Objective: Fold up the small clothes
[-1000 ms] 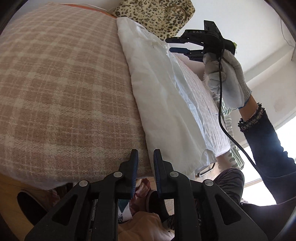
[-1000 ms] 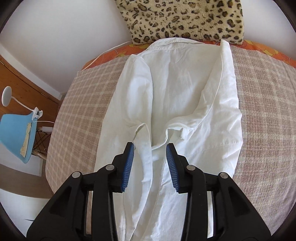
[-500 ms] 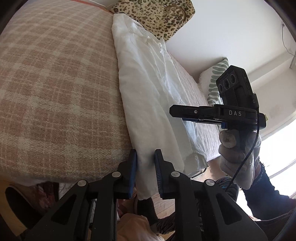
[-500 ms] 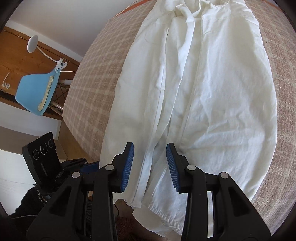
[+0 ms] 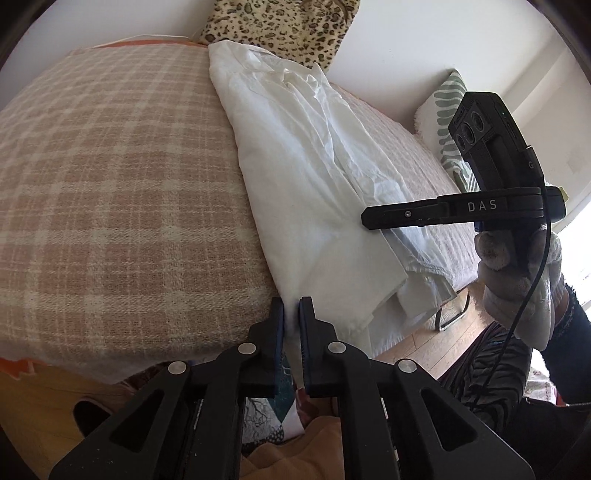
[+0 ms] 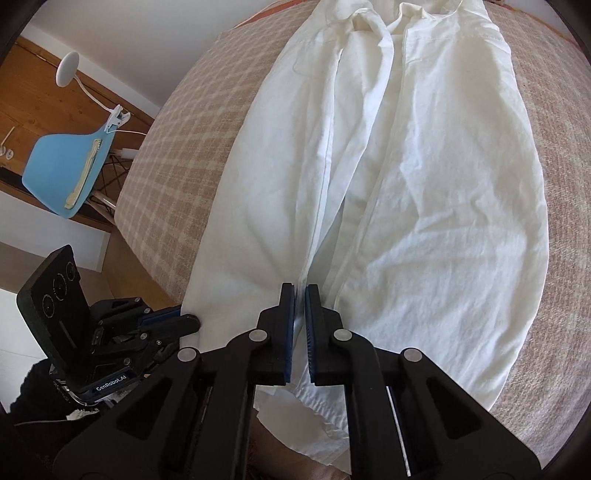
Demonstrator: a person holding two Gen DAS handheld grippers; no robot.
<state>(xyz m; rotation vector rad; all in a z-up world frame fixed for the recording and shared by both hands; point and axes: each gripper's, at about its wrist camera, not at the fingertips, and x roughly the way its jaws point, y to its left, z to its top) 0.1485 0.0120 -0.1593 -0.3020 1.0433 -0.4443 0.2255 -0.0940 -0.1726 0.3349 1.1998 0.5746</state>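
A white shirt (image 6: 406, 184) is lying lengthwise on a bed covered by a plaid blanket (image 5: 110, 184), collar toward a leopard pillow (image 5: 280, 26), hem hanging over the near edge. The left hand-held gripper (image 5: 291, 314) is pinching the shirt's hem corner at the bed's edge, jaws nearly together. The right hand-held gripper (image 6: 300, 295), held by a gloved hand (image 5: 517, 280), has just been closing and is now clamping the front placket near the hem.
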